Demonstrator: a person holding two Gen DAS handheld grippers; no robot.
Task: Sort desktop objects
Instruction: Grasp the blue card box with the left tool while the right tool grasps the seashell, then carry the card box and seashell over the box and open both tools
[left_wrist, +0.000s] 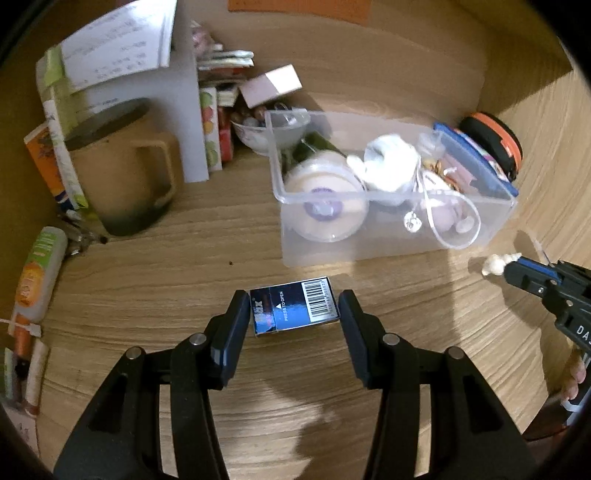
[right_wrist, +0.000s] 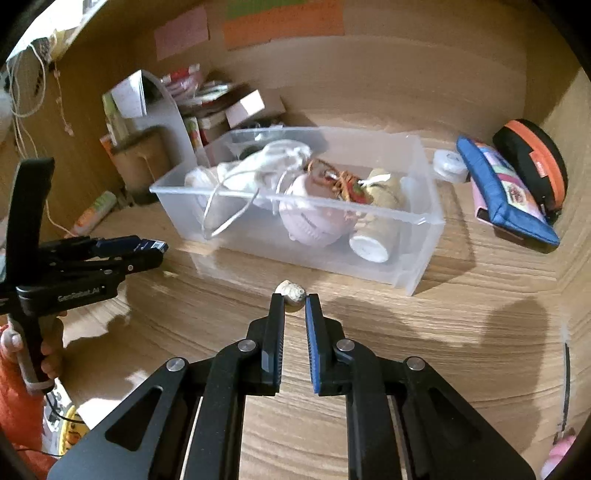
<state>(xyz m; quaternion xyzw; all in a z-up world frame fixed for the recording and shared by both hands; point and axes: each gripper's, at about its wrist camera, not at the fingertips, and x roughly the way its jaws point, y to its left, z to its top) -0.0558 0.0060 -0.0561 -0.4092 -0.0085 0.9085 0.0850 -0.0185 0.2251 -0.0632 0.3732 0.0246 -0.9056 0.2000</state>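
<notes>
My left gripper (left_wrist: 293, 308) is shut on a small dark blue box (left_wrist: 294, 310) with a barcode, held above the wooden desk. In the right wrist view the left gripper (right_wrist: 153, 251) shows at the left with the box (right_wrist: 149, 244) between its tips. My right gripper (right_wrist: 294, 301) is shut on a small cream seashell (right_wrist: 291, 291). In the left wrist view the right gripper (left_wrist: 511, 267) shows at the right with the shell (left_wrist: 496, 264) at its tips. A clear plastic bin (right_wrist: 424, 221) with several items stands just beyond both grippers; it also shows in the left wrist view (left_wrist: 498, 218).
A tan mug (left_wrist: 122, 177), books and papers crowd the back left. A tube (left_wrist: 38, 273) lies at the left edge. A blue pouch (right_wrist: 502, 192), a black and orange case (right_wrist: 532, 162) and a small white jar (right_wrist: 448, 166) sit right of the bin.
</notes>
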